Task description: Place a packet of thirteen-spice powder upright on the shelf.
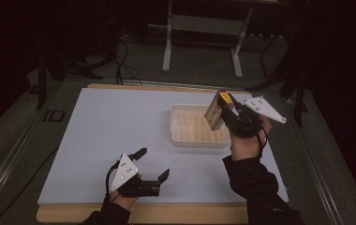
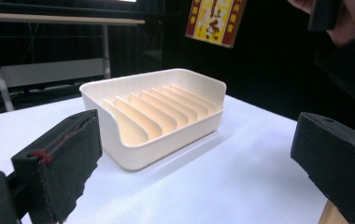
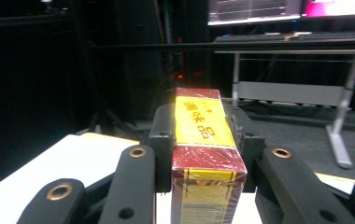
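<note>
Above the far right corner of the tray, the right gripper holds the box in the air, jaws clamped on its two broad faces. In the right gripper view the box sits square between the jaws, its red and yellow printed edge facing the camera and its long axis running along the jaws and away.

From the high view the box stands tilted, top leaning away from the person, lower end over the tray's right rim or just inside it; hard to tell which from this angle. It is clear of the tray, not touching.

Key relation: the tray's ribs run across its short width, so the slots between them do too. The box probably has to come down with its thin edge lined up with a slot, which likely means moving left and lowering.

Left gripper rests near the front edge of the table, jaws spread wide, holding nothing, well apart from the tray. The right one is the nearer arm by far.
</note>
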A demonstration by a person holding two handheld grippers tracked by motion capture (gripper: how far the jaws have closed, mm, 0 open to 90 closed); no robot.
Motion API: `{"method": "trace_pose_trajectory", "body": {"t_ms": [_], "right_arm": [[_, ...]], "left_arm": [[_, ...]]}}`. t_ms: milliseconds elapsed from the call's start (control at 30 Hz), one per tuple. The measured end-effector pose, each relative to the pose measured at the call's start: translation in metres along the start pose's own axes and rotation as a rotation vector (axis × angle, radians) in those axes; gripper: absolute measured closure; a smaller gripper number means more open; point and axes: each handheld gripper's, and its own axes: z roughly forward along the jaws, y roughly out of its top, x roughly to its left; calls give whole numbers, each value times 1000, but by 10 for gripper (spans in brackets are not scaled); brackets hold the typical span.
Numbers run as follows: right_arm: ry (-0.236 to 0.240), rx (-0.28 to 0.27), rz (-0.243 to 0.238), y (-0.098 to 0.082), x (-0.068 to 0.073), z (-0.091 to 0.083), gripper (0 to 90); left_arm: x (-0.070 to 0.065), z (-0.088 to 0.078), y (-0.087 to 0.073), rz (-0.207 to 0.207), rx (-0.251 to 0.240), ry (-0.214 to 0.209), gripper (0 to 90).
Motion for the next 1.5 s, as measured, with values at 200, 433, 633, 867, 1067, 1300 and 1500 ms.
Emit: {"method": "trace_pose_trajectory", "body": {"t_ms": [200, 433, 633, 867, 1067, 1300, 1500], "right_arm": [[-53, 3, 8, 0, -13, 11, 679], [-119, 4, 22, -10, -26, 27, 680], [-161, 22, 27, -26, -35, 40, 680], [-185, 66, 55, -49, -42, 54, 679], [-199, 88, 65, -61, -46, 61, 679], [-220, 109, 72, -70, -52, 65, 679], [-236, 135, 74, -78, -57, 67, 680]], "left_arm": [[1, 3, -7, -1, -5, 11, 31], [0, 5, -13, 7, 2, 29, 31], [1, 6, -15, 6, 3, 28, 31], [0, 7, -16, 1, 8, 23, 31], [1, 7, -16, 0, 11, 19, 32], [2, 7, -16, 2, 7, 20, 32], [3, 7, -15, -7, 9, 20, 32]]}}
